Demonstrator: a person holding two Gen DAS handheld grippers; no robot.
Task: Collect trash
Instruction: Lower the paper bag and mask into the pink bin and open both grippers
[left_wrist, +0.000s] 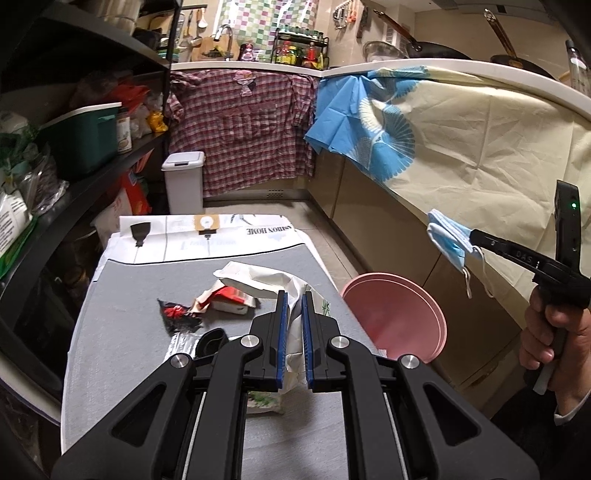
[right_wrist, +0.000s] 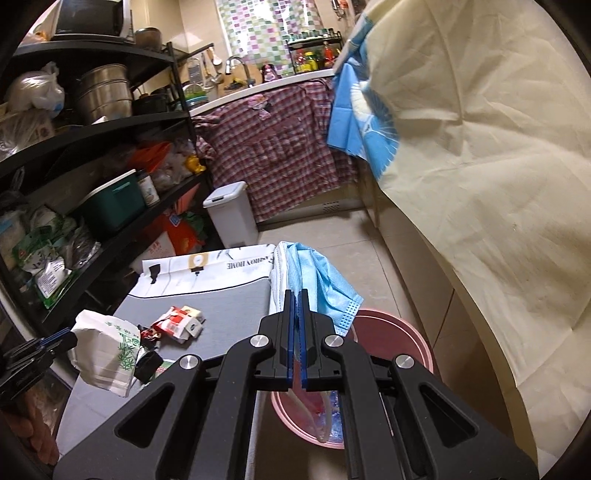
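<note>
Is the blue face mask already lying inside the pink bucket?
No, the blue face mask hangs clamped in the right gripper above the pink bucket.

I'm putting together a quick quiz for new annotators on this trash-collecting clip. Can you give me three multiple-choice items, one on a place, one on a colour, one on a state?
1. Where does the pink bucket stand?
A. On the floor beside the grey table
B. On the black shelf
C. On the counter

2. What colour is the face mask in the right gripper?
A. Red
B. Blue
C. Green

3. How is the left gripper right now?
A. Open and empty
B. Shut on a bottle
C. Shut on a white paper bag

Answers:
1 A: the bucket sits on the tiled floor at the table's edge.
2 B: the mask pinched between the pads is light blue.
3 C: the crumpled white bag with green print is clamped between the blue pads.
</note>
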